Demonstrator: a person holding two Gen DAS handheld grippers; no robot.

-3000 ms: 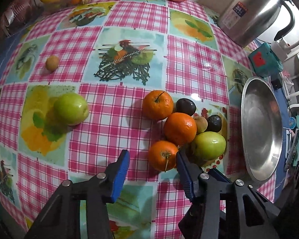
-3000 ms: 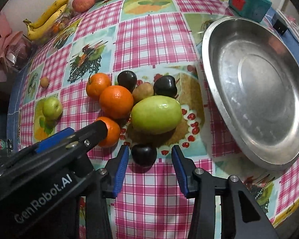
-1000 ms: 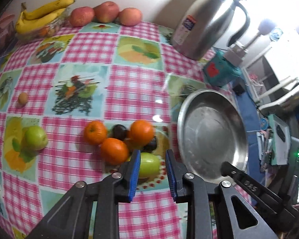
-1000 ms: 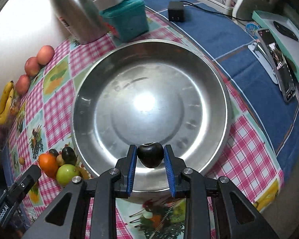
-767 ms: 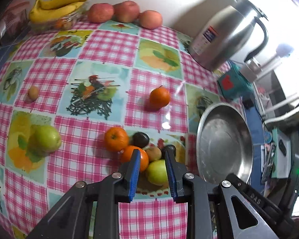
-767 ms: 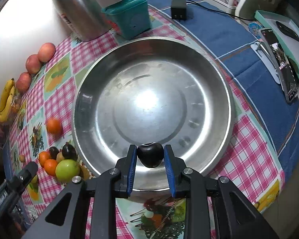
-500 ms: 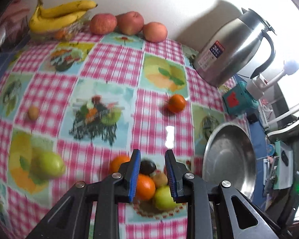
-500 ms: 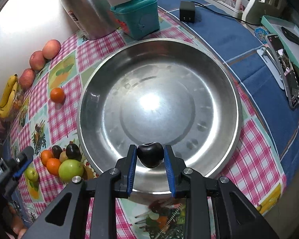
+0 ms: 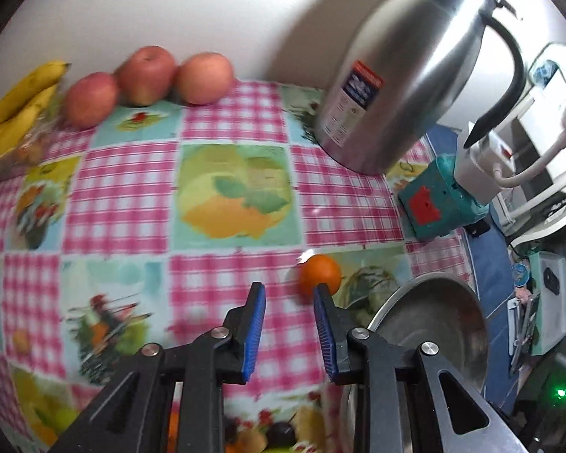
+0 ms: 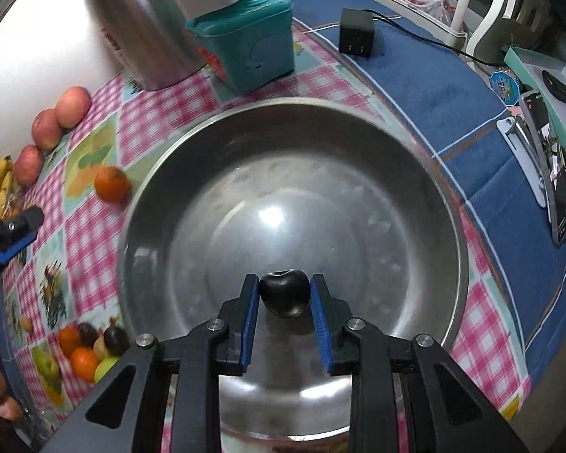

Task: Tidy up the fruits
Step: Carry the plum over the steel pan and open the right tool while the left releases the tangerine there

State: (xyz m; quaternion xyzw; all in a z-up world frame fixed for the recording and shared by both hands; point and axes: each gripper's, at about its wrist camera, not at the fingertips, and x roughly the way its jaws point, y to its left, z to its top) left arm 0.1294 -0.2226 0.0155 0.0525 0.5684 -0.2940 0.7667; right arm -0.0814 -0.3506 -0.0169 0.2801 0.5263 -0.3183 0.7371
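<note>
A pink-checked cloth covered the counter (image 9: 124, 196). The right claw (image 10: 285, 298) pinched a dark plum (image 10: 284, 292) above the steel basin (image 10: 415, 196). The left claw (image 9: 288, 324), empty, was spreading its jaws near a loose orange (image 9: 319, 273) lying just beside the basin's rim.

right gripper (image 10: 285, 296) angled steeply down, blue pads (image 10: 251, 315) clamped on a dark plum (image 10: 284, 292) at 12 o'clock of its frame, left gripper (image 9: 288, 326) tilted down, jaws opening with nothing between them, its tip visible at 9 o'clock in the right wrist view
</note>
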